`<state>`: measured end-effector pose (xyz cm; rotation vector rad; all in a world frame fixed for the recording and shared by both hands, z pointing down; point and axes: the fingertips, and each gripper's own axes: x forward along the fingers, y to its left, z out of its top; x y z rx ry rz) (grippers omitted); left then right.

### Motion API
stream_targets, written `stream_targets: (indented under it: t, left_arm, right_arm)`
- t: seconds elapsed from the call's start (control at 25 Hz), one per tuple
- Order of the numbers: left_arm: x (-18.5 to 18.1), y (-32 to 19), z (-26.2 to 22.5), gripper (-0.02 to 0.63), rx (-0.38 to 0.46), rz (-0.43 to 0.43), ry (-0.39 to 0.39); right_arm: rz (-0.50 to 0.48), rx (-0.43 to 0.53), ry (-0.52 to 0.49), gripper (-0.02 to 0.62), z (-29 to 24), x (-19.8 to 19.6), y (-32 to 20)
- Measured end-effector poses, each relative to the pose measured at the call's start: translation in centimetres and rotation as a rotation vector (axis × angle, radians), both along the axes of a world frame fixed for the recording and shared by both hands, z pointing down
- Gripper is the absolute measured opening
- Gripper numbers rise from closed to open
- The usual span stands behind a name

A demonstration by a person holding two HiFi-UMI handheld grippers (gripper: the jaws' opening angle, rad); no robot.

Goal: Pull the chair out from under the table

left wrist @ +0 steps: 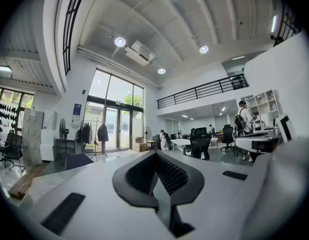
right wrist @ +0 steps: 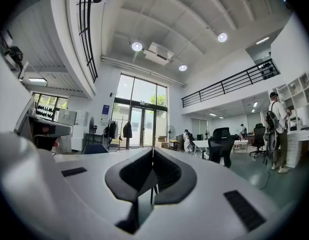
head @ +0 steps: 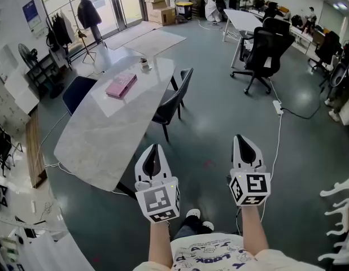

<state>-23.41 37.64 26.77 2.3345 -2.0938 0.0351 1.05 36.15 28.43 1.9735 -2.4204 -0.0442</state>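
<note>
Well apart from the chair [head: 175, 97], left gripper [head: 154, 150] and right gripper [head: 243, 142] hover, jaws closed, empty.

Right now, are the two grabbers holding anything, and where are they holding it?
No, nothing is held. The left gripper and the right gripper are both shut and empty, in the air and apart from the chair.

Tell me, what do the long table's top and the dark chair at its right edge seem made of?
The table top looks like polished marble or a marble-look slab: pale grey, faint veining, soft window glare. The dark chair looks padded, in matte black leather or fabric, I cannot tell which, on thin dark legs, probably metal.
</note>
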Motion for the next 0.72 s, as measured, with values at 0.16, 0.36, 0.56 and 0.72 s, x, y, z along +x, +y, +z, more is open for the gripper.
stream_targets:
  t: [0.16, 0.36, 0.56, 0.72]
  left_arm:
    - [-0.7, -1.5, 0.5, 0.018, -0.004, 0.009, 0.021]
    - [-0.6, -4.0, 1.5, 0.031, -0.004, 0.038, 0.037]
    - [-1.3, -6.3, 1.9, 0.181, -0.009, 0.084, 0.035]
    - [-1.2, -7.9, 2.5, 0.181, -0.028, 0.085, 0.029]
  right_arm:
    - [0.001, 0.001, 0.002, 0.011, 0.4, -0.8, -1.1]
    - [-0.007, -0.006, 0.002, 0.081, 1.6, -1.1, -3.5]
    - [-0.021, -0.027, -0.003, 0.141, 2.4, -2.8, -5.1]
    - [-0.038, -0.048, -0.004, 0.161, 3.0, -2.9, -6.5]
